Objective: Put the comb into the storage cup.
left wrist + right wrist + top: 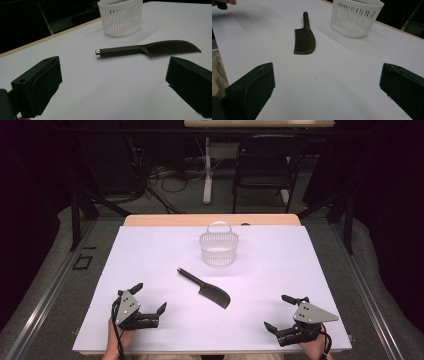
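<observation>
A dark comb (206,290) with a long straight handle lies flat on the white table (280,270), and everything else is best placed from it. Its handle end points away from the person and toward the left, while its toothed, curved head points toward the person and the right. Just beyond the comb, farther from the person, a white slotted basket (218,248) stands upright with its thin handle raised; the two are near each other but apart. The left gripper (150,298) rests to the near left of the comb, held in a hand (121,336) at the table's near edge, its jaws spread wide with nothing between them. In the left gripper view the comb (150,48) lies ahead of the open jaws, clear of both, with the basket (121,17) behind it. The right gripper (278,312) sits to the near right of the comb, farther off than the left one, also gaping wide and empty. In the right gripper view the comb (305,37) lies ahead and to the left, teeth end nearer the camera, and the basket (355,17) stands to its right.
</observation>
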A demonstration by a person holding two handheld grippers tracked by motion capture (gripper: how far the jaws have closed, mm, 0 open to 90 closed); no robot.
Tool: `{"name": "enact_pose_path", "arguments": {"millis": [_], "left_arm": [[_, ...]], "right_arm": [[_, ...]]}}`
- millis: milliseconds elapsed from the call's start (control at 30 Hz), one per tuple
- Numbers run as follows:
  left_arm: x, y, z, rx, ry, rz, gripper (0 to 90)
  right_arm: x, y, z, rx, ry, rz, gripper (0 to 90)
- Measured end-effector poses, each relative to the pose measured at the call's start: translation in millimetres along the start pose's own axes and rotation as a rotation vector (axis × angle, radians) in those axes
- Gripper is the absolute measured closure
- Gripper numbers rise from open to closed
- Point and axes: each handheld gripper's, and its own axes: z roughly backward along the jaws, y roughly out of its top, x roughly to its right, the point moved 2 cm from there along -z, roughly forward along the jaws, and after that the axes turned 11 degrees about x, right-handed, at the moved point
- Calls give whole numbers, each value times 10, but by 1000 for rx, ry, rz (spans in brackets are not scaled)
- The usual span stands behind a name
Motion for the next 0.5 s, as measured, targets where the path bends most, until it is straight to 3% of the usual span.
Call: {"name": "enact_pose_path", "arguments": {"millis": [500], "left_arm": [[12,43,-299,-16,-22,-2,6]], "right_arm": [[2,-12,2,3,10,-6,0]]}}
